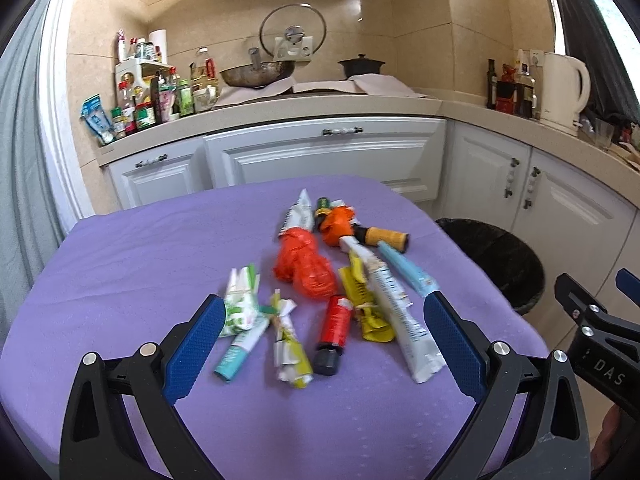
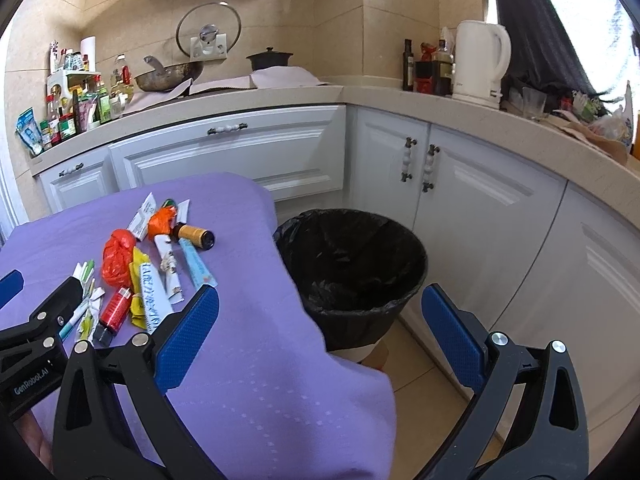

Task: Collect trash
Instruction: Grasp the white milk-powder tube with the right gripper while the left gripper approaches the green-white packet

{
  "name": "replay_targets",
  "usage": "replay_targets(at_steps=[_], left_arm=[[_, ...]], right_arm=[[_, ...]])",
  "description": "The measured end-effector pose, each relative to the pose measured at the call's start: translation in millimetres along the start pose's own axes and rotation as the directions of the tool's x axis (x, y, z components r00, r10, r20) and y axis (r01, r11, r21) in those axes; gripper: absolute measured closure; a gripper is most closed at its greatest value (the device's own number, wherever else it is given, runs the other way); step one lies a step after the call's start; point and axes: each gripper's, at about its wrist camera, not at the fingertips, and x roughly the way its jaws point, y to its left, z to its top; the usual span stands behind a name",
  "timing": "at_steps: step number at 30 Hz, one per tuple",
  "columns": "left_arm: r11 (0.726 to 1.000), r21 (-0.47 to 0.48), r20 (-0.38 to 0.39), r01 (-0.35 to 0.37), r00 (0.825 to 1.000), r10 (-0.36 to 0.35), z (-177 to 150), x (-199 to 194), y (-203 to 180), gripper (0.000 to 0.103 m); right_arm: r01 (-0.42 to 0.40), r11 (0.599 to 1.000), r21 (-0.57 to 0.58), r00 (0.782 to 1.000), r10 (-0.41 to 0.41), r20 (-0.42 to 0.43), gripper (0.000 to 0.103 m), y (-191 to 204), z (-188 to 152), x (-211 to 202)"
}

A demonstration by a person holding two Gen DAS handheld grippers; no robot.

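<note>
You are holding the left gripper (image 1: 320, 332) above the near edge of the purple tablecloth (image 1: 120, 264), its blue pads standing wide apart and clamping nothing. The trash pile is lying between and beyond those pads, toward 12 o'clock in the left wrist view. At 12 o'clock from the gripper the red bottle with a black cap (image 1: 334, 330) is lying flat, with the crumpled orange-red plastic bag (image 1: 306, 266) just beyond it. At 1 o'clock the yellow wrapper (image 1: 366, 306) is touching the long white tube (image 1: 394, 312), which is reaching almost to the right pad. At 11 o'clock the green-and-white crumpled wrapper (image 1: 240, 304) is sitting against the left pad, with the teal-capped tube (image 1: 240, 352) beside it. Farther off at 1 o'clock the light blue tube (image 1: 404, 268) and the orange spool-shaped bottle (image 1: 390, 238) are lying near the cloth's far right edge. You are holding the right gripper (image 2: 320, 340) off the table's right side, its pads also spread wide and gripping nothing. At its 12 o'clock the black-lined trash bin (image 2: 352, 264) is standing on the floor, just beside the draped cloth, in front of the white cabinets (image 2: 480, 208). A white kettle (image 2: 480, 60) is standing on the counter at 1 o'clock in that view.
</note>
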Motion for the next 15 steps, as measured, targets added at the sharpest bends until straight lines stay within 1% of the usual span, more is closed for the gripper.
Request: replay_targets(at_steps=[3, 6, 7, 8, 9, 10, 11, 12, 14, 15], left_arm=[[1.0, 0.014, -0.022, -0.011, 1.0, 0.011, -2, 3, 12, 0.007], [0.998, 0.033, -0.041, -0.045, 0.998, 0.046, -9, 6, 26, 0.008], [0.998, 0.028, -0.051, -0.055, 0.997, 0.057, -12, 7, 34, 0.014], [0.998, 0.022, -0.066, -0.066, 0.996, 0.067, -14, 9, 41, 0.034], [0.997, 0.019, -0.08, -0.07, 0.994, 0.072, -16, 11, 45, 0.041], [0.998, 0.002, -0.112, -0.068, 0.991, 0.068, -18, 16, 52, 0.044], [0.998, -0.016, -0.13, -0.062, 0.99, 0.059, -20, 18, 58, 0.044], [0.997, -0.034, -0.142, -0.064, 0.988, 0.059, -22, 20, 65, 0.044], [0.997, -0.038, -0.145, -0.069, 0.987, 0.063, -24, 20, 71, 0.044], [0.997, -0.037, -0.146, -0.073, 0.987, 0.067, -24, 20, 72, 0.044]], right_arm=[[-0.017, 1.0, -0.015, 1.0, 0.017, -0.008, 0.004, 10, -2, 2], [-0.051, 0.998, -0.032, 0.998, 0.05, -0.026, 0.004, 21, -5, 5], [-0.057, 0.998, -0.037, 0.998, 0.056, -0.031, 0.004, 24, -5, 7], [-0.065, 0.997, -0.046, 0.997, 0.063, -0.037, 0.004, 29, -7, 8], [-0.073, 0.996, -0.053, 0.997, 0.071, -0.043, 0.005, 33, -9, 10], [-0.082, 0.995, -0.059, 0.996, 0.079, -0.05, 0.005, 36, -9, 11], [-0.094, 0.993, -0.068, 0.994, 0.09, -0.06, 0.008, 41, -10, 13], [-0.109, 0.991, -0.079, 0.992, 0.104, -0.071, 0.013, 46, -11, 15], [-0.13, 0.987, -0.095, 0.988, 0.121, -0.09, 0.022, 55, -14, 19], [-0.137, 0.986, -0.099, 0.987, 0.128, -0.099, 0.024, 58, -14, 21]])
